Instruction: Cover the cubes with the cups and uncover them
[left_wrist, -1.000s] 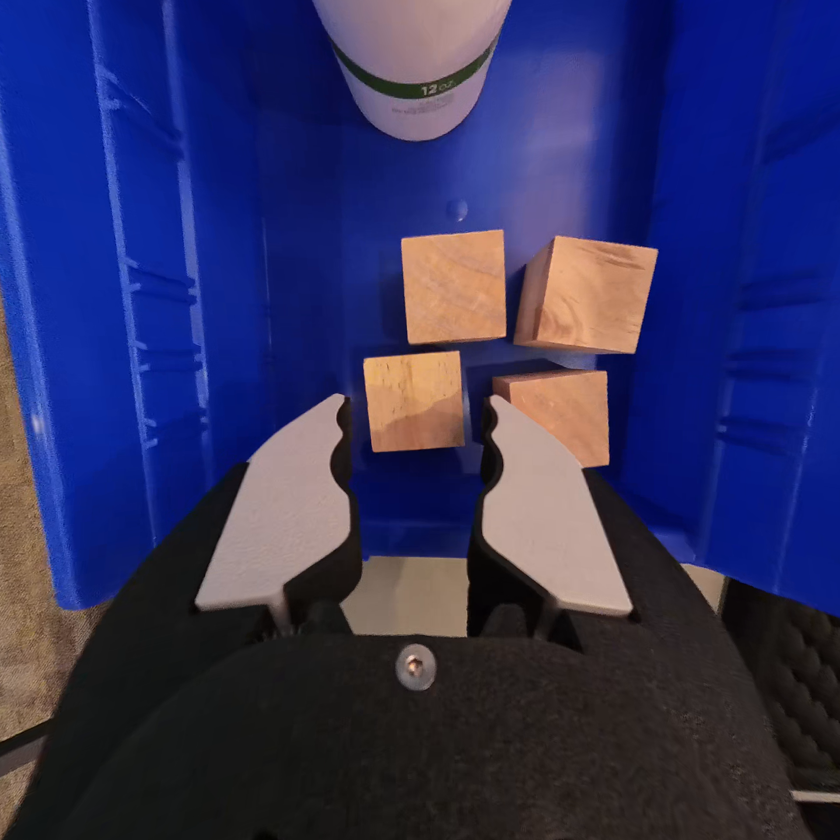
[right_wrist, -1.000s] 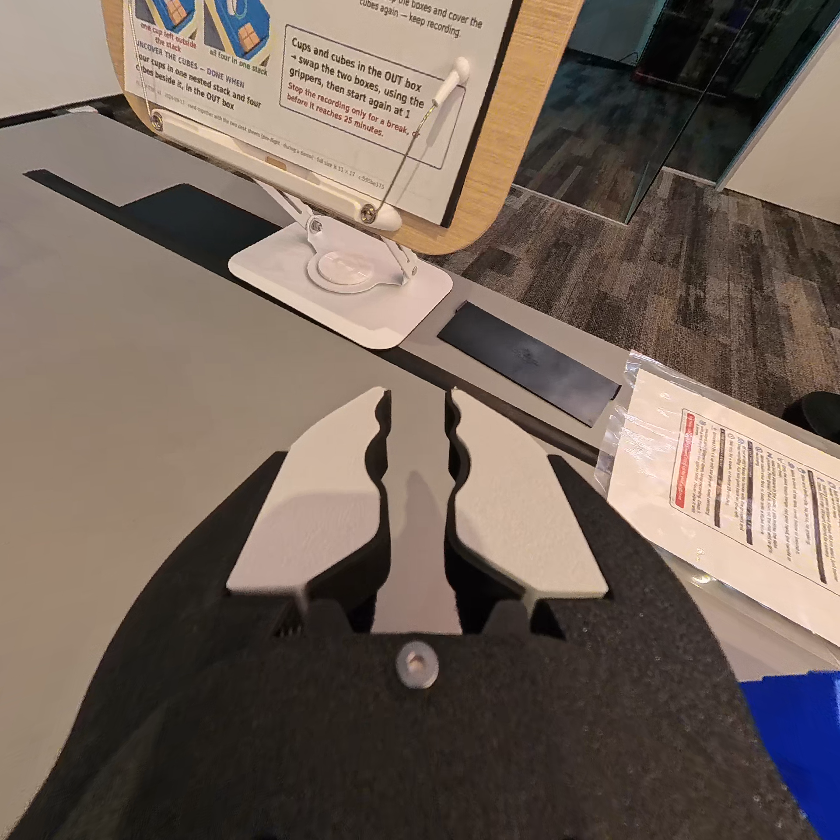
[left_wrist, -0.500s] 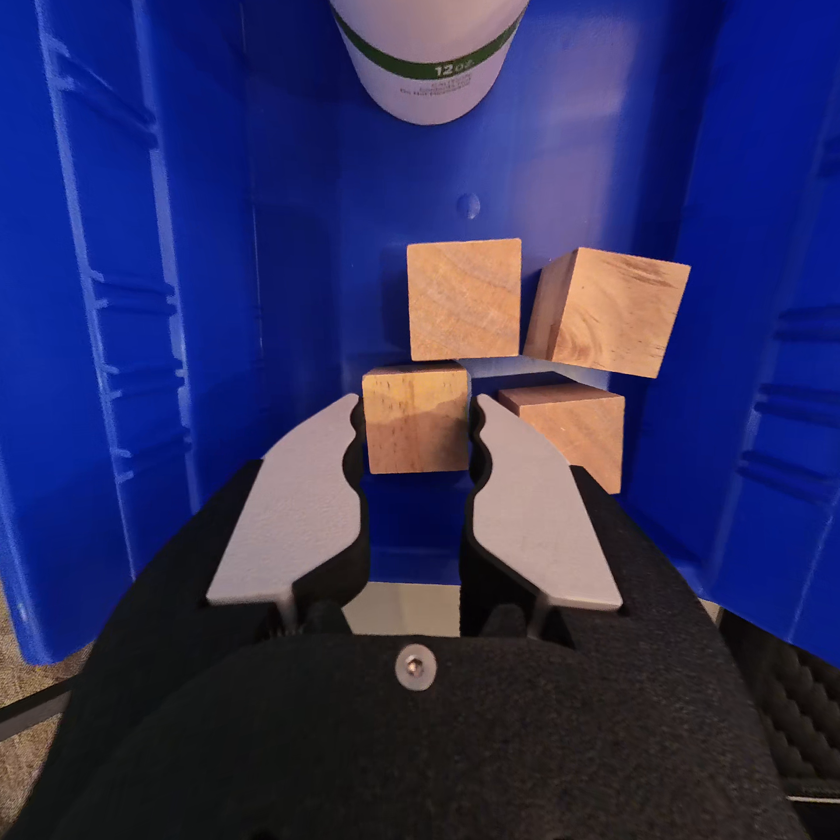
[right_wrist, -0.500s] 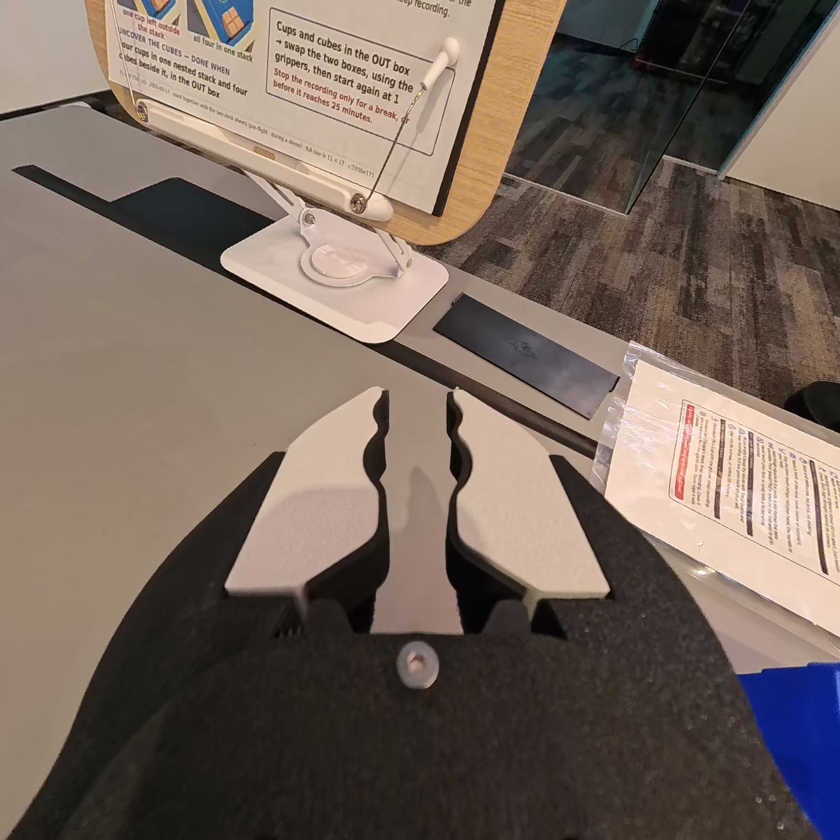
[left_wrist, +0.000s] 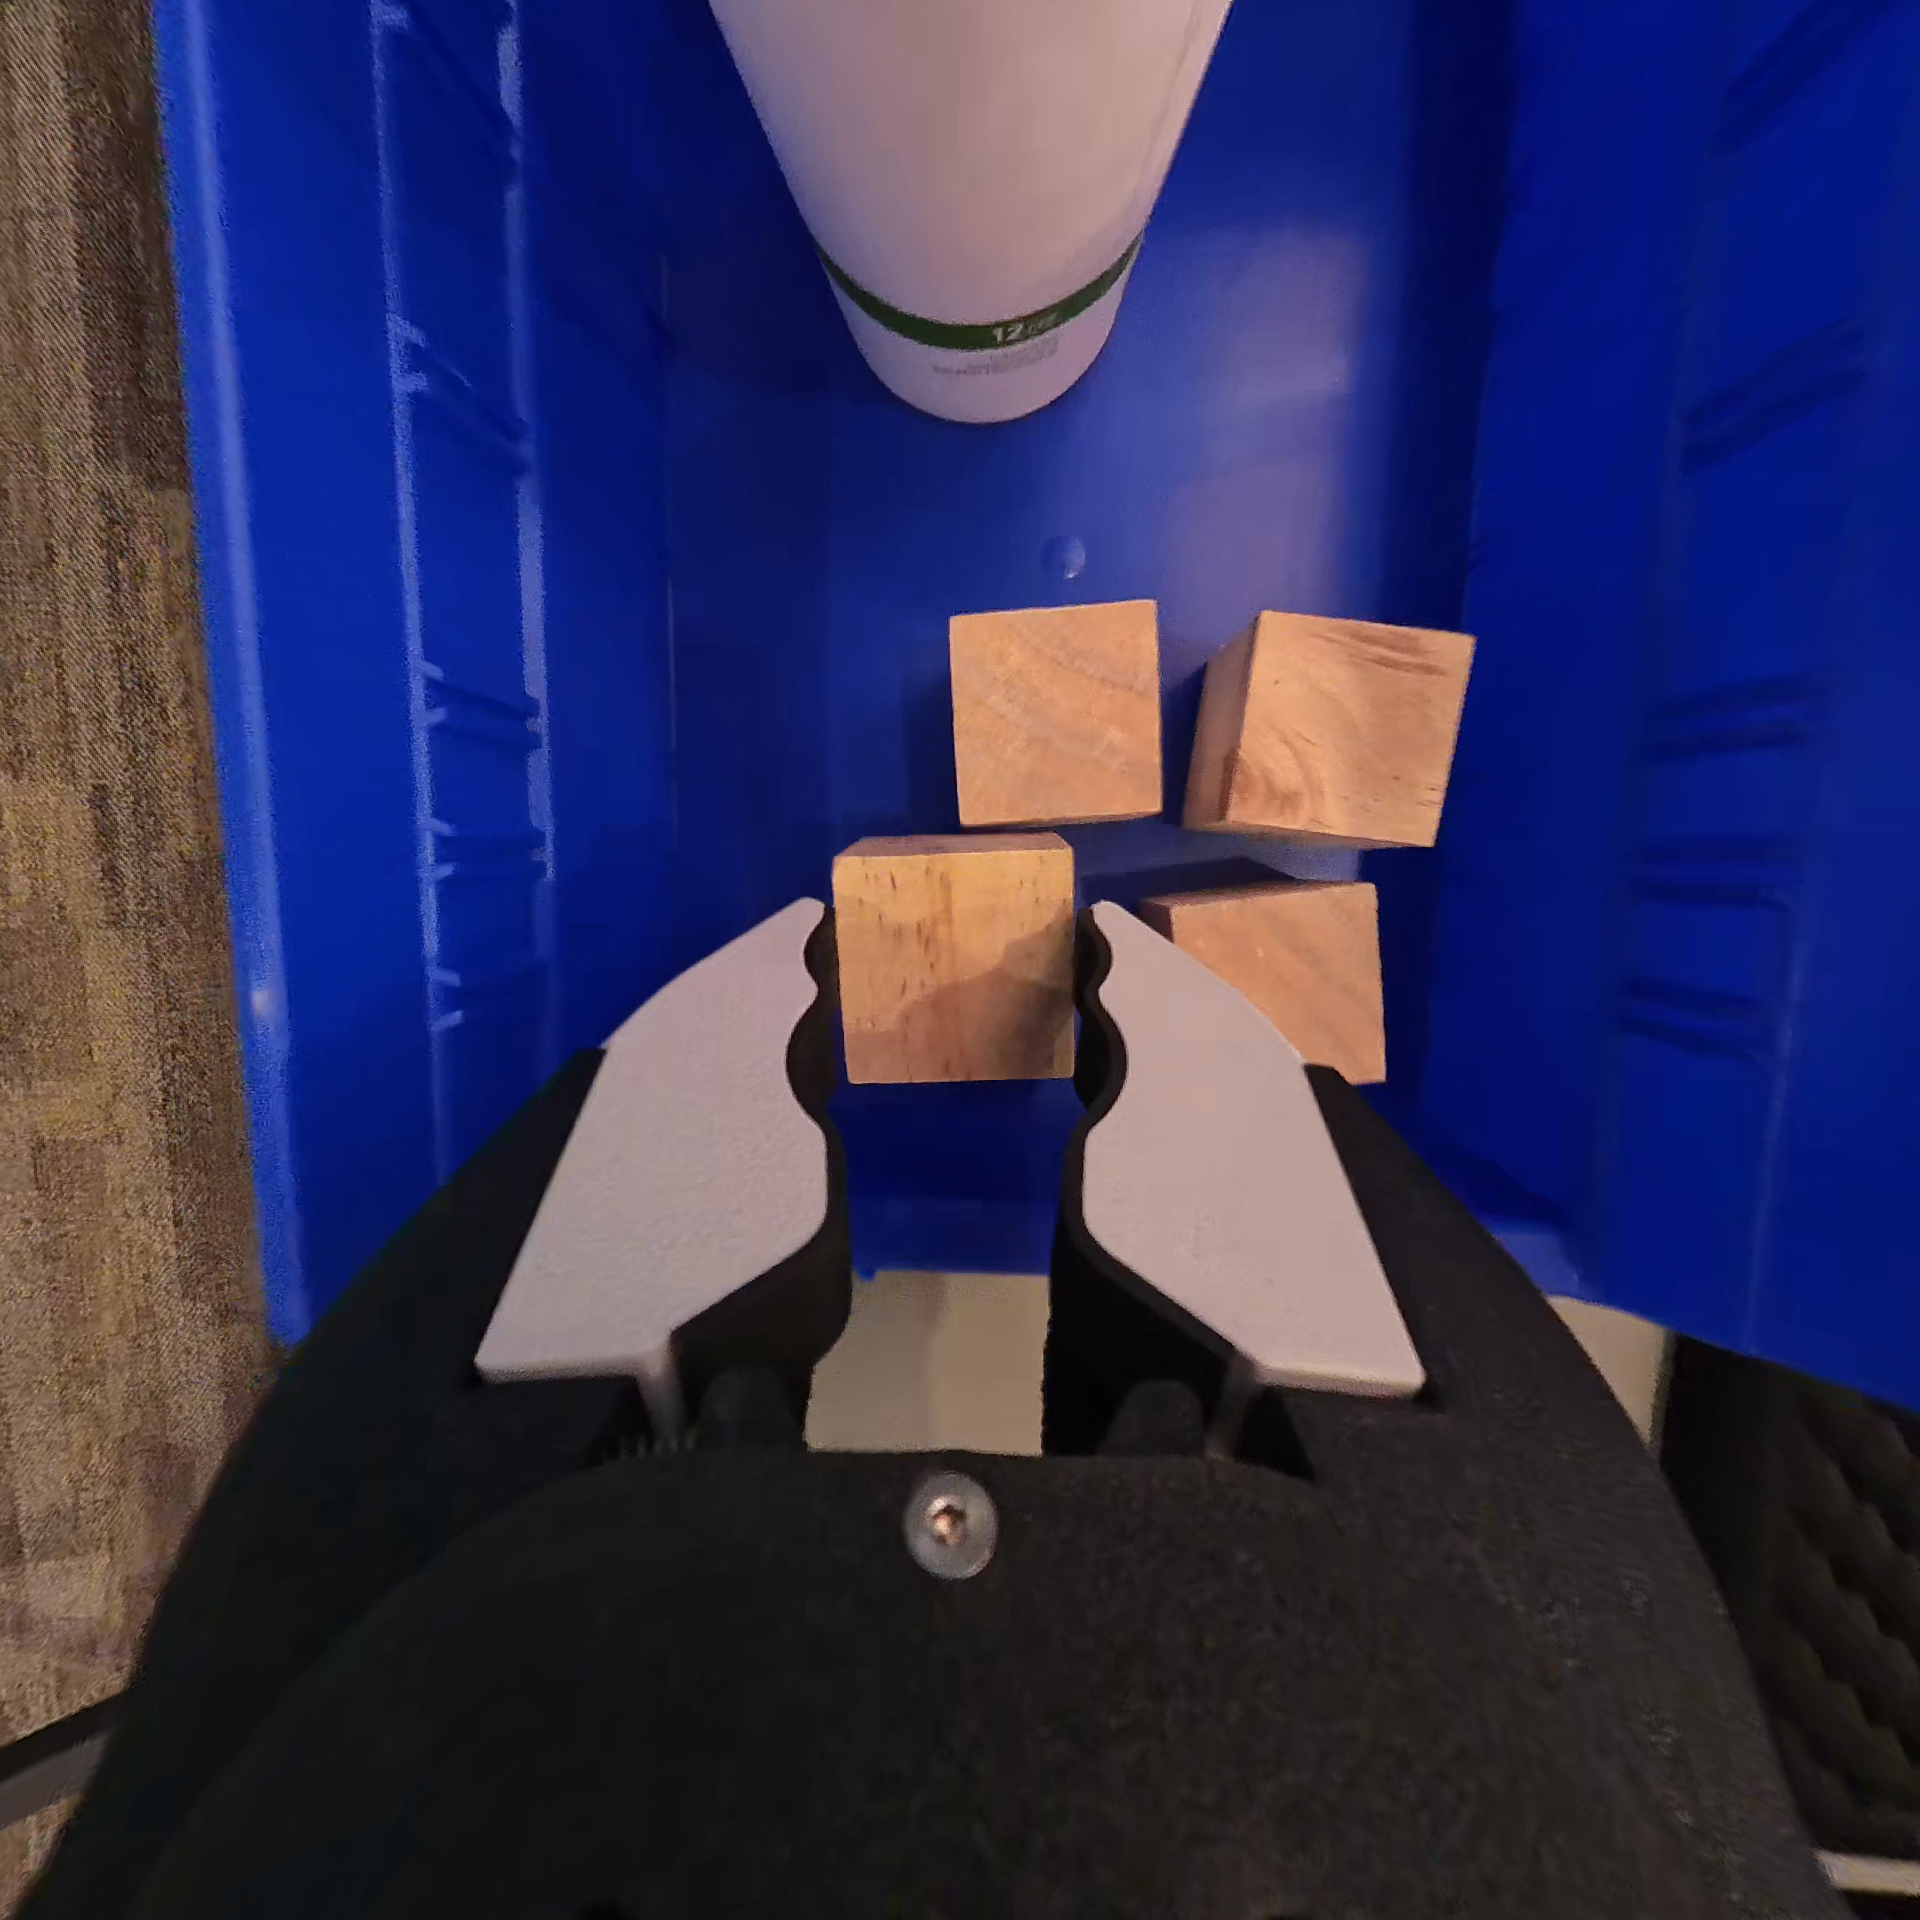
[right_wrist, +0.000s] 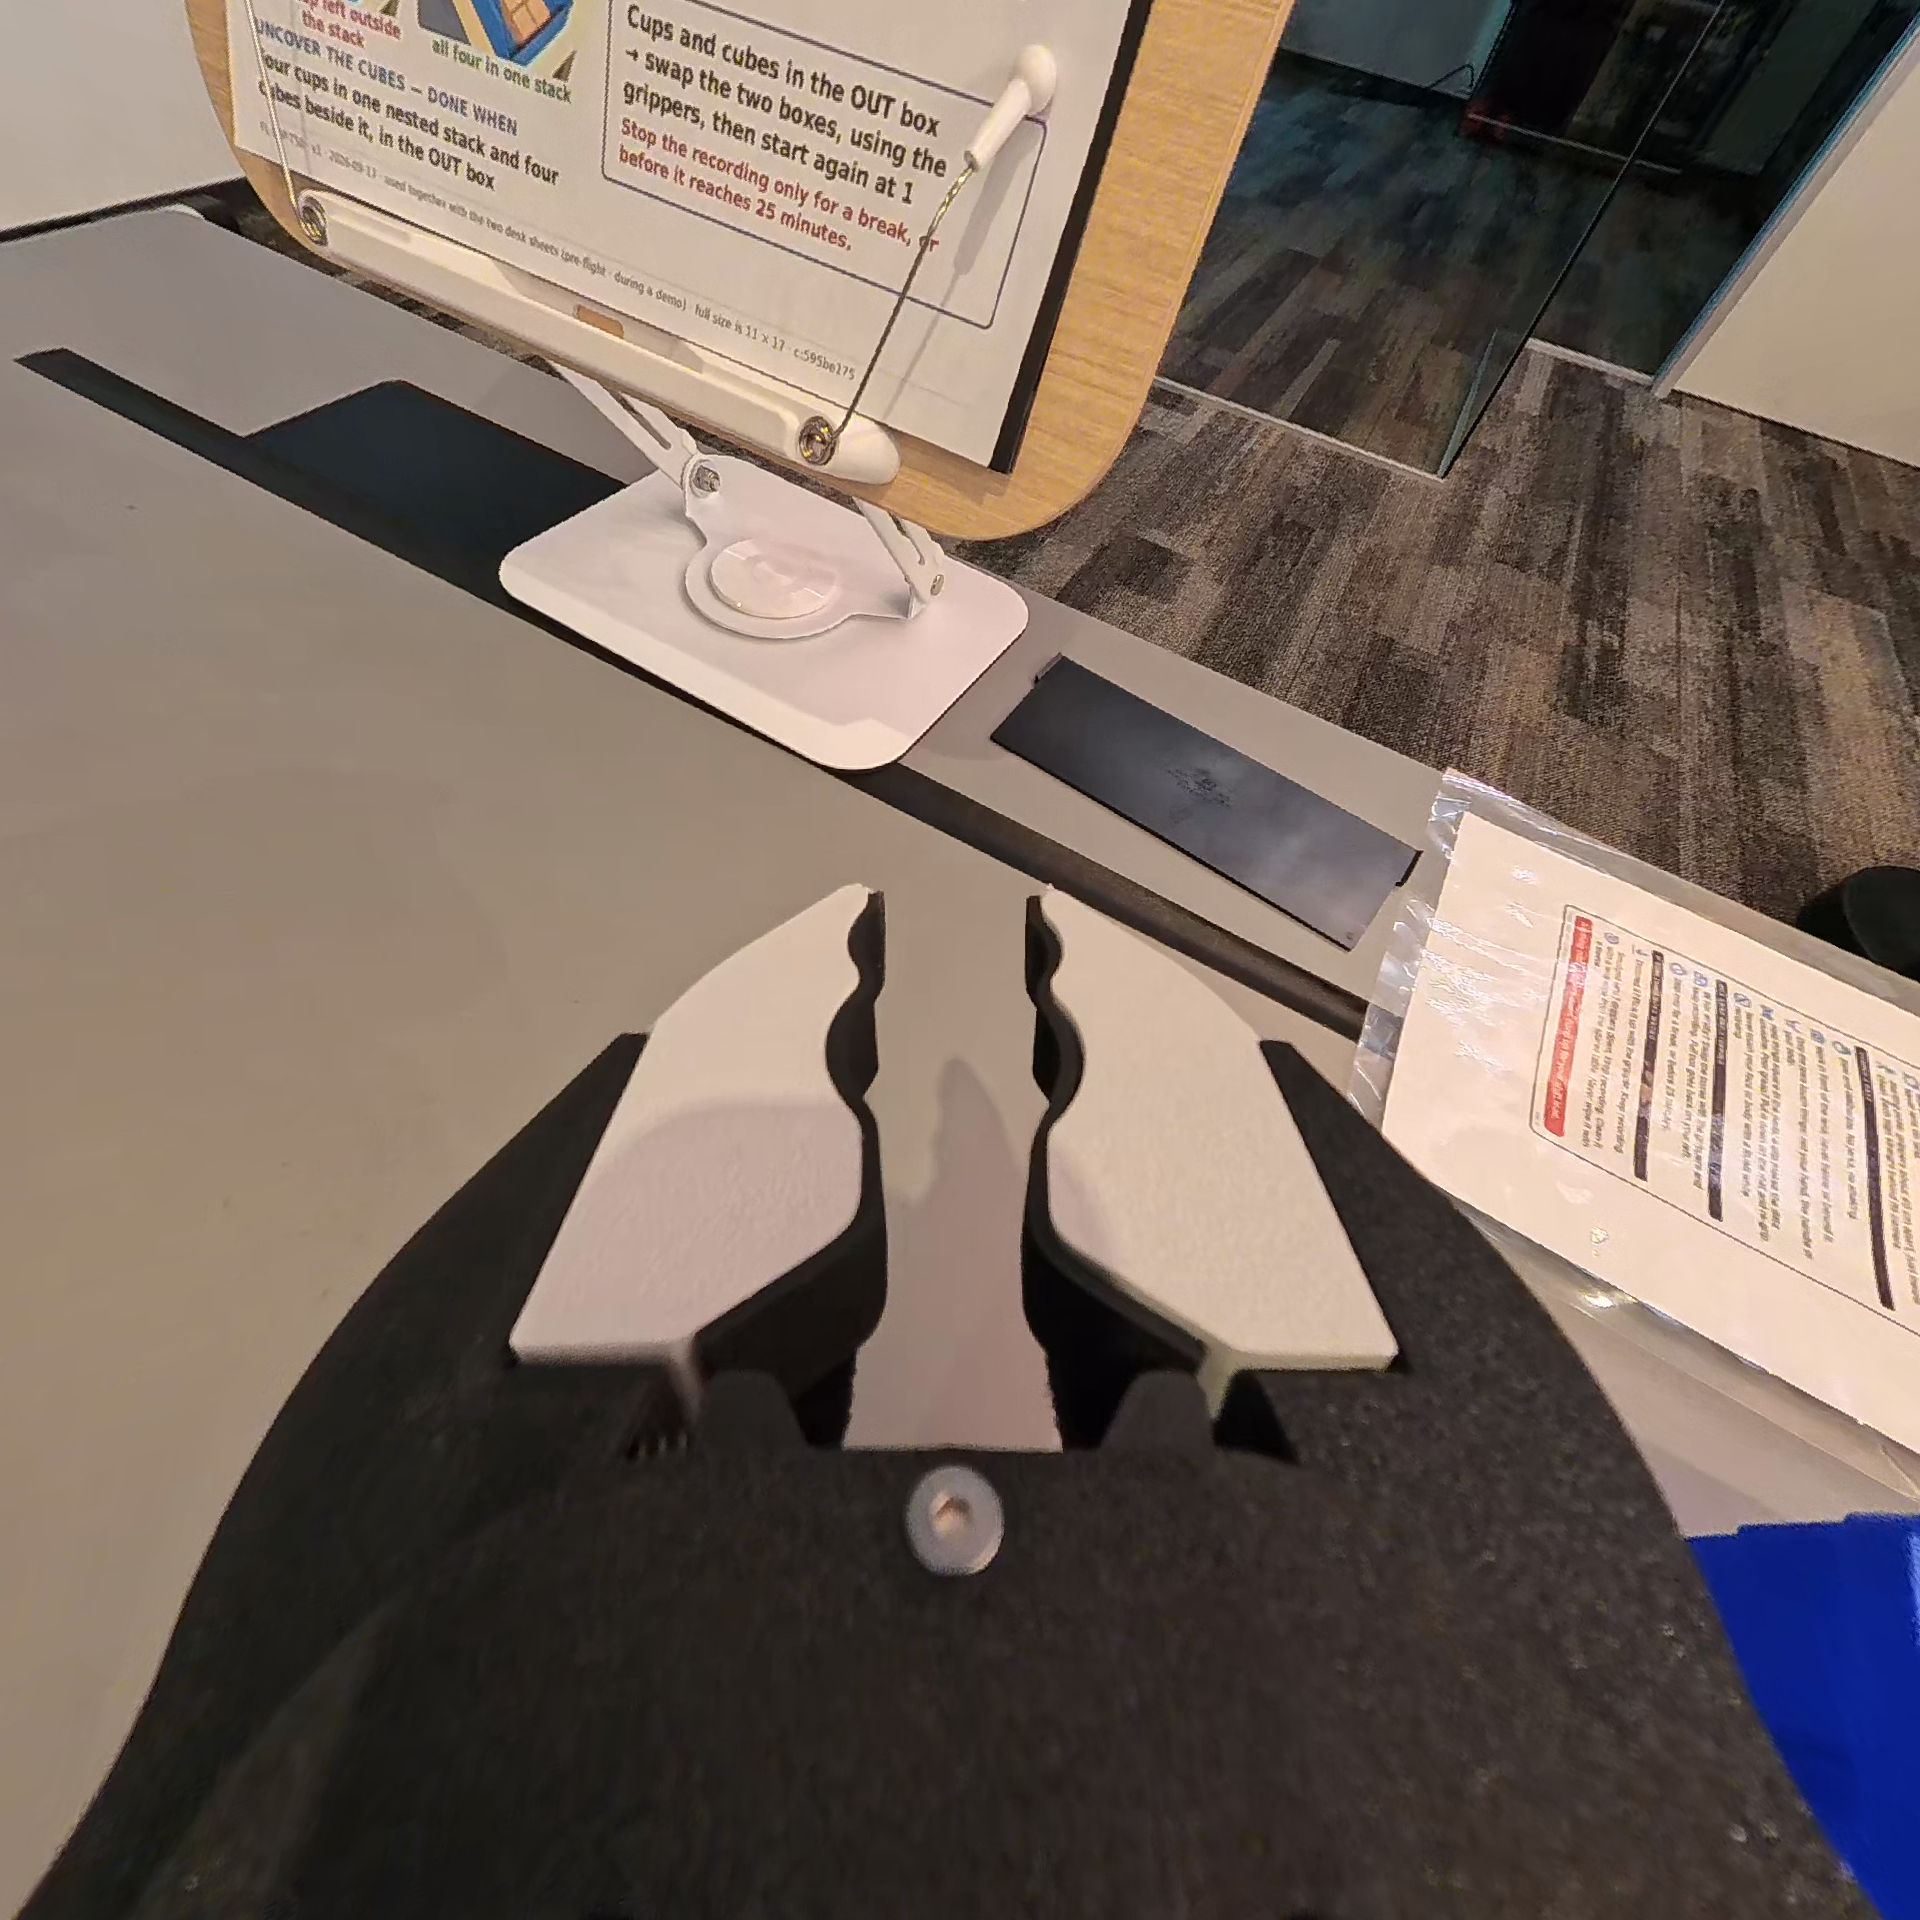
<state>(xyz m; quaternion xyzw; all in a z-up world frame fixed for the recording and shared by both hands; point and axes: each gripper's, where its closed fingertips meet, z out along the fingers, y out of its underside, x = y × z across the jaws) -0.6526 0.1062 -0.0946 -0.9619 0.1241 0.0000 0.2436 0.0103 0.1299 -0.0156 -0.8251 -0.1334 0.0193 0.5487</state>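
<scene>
The left gripper (left_wrist: 951, 961) had its jaws gripping the near-left cube (left_wrist: 954, 961) inside the blue bin (left_wrist: 436, 727), touching only its upper sides, so a shallow hold might have let it slip onto the three other cubes (left_wrist: 1055, 712) just beside it; the right gripper (right_wrist: 954, 940) hung with jaws apart and empty over the grey desk (right_wrist: 312, 883); the white cup (left_wrist: 977, 208) at the far end was cut off by the frame, so whether it was one cup or a nested stack could not be told

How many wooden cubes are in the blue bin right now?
4: near-left cube between the left gripper fingers, near-right cube, far-left cube, far-right cube. None seems hidden.
</scene>
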